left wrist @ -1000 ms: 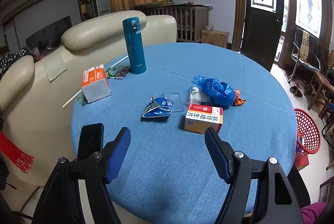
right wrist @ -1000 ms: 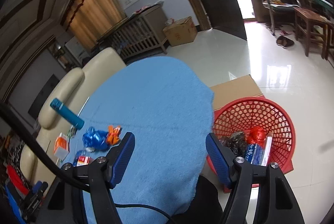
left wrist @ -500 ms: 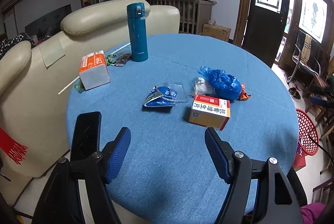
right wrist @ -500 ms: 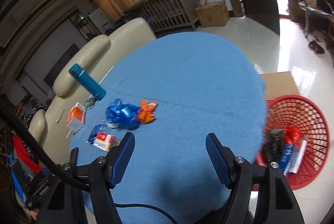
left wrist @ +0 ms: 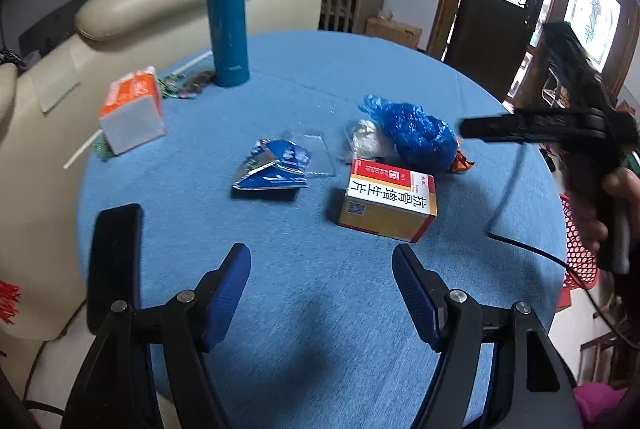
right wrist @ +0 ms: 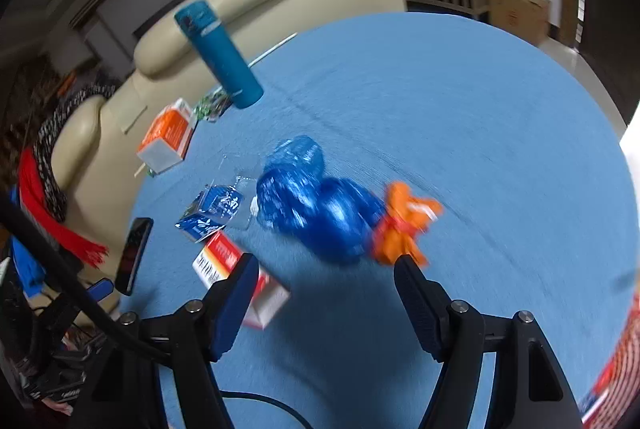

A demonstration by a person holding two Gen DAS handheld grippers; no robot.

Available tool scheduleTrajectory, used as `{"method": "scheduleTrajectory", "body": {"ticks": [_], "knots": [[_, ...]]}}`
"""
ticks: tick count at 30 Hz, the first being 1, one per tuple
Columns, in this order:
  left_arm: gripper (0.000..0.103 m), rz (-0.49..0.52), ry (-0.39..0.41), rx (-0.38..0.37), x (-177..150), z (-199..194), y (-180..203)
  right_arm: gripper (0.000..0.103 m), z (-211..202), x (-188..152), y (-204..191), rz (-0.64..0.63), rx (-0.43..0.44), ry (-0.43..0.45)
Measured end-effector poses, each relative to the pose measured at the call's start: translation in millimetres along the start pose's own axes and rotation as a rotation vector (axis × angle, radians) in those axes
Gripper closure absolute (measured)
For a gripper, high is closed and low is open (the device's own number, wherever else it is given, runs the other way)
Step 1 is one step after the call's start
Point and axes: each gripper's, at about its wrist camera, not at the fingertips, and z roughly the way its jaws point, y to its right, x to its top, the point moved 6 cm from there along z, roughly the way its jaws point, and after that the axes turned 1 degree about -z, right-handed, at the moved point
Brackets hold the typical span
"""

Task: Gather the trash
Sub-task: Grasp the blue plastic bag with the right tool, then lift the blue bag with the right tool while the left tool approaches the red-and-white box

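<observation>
Trash lies on the round blue table (left wrist: 320, 309): a blue plastic bag (left wrist: 412, 133) (right wrist: 316, 205), an orange wrapper (right wrist: 404, 225) (left wrist: 460, 161), a red-and-white medicine box (left wrist: 388, 201) (right wrist: 240, 277), a crumpled blue packet (left wrist: 272, 169) (right wrist: 212, 209), a white wad (left wrist: 366, 139). My left gripper (left wrist: 320, 293) is open and empty, short of the box. My right gripper (right wrist: 324, 293) is open and empty, just short of the blue bag and orange wrapper; it shows from the side in the left wrist view (left wrist: 560, 125).
A teal flask (left wrist: 228, 25) (right wrist: 220, 57) stands at the table's far side beside an orange-and-white carton (left wrist: 132, 109) (right wrist: 168, 137). A black phone (left wrist: 114, 261) (right wrist: 134, 255) lies at the near left edge. A cream sofa (left wrist: 160, 1) stands behind. A red basket (left wrist: 576, 249) sits right of the table.
My right gripper has swung from the red basket over the table toward the blue bag and orange wrapper, entering the left wrist view. My left gripper moved slightly closer to the trash.
</observation>
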Motion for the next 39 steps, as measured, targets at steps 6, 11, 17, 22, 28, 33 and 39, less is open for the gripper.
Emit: {"method": "scheduleTrajectory", "body": {"ticks": [6, 11, 17, 22, 28, 33, 39], "knots": [[0.029, 0.001, -0.040, -0.019, 11, 17, 1, 0.029, 58, 28, -12, -0.153, -0.059, -0.051], [0.029, -0.021, -0.043, 0.030, 18, 19, -16, 0.033, 83, 27, -4, -0.105, 0.013, -0.051], [0.029, -0.142, -0.079, -0.016, 24, 27, -30, 0.059, 65, 17, 4, -0.012, 0.097, 0.012], [0.029, -0.195, -0.097, -0.116, 38, 34, -6, 0.059, 17, 4, 16, 0.069, 0.174, 0.100], [0.027, -0.243, -0.135, -0.127, 60, 59, 17, 0.059, -28, -20, 46, 0.168, 0.192, 0.168], [0.027, -0.396, -0.211, -0.079, 65, 91, 17, 0.059, -56, -42, 74, 0.217, 0.166, 0.204], [0.027, -0.518, -0.275, -0.025, 60, 113, 24, 0.059, -69, -60, 89, 0.244, 0.173, 0.229]]}}
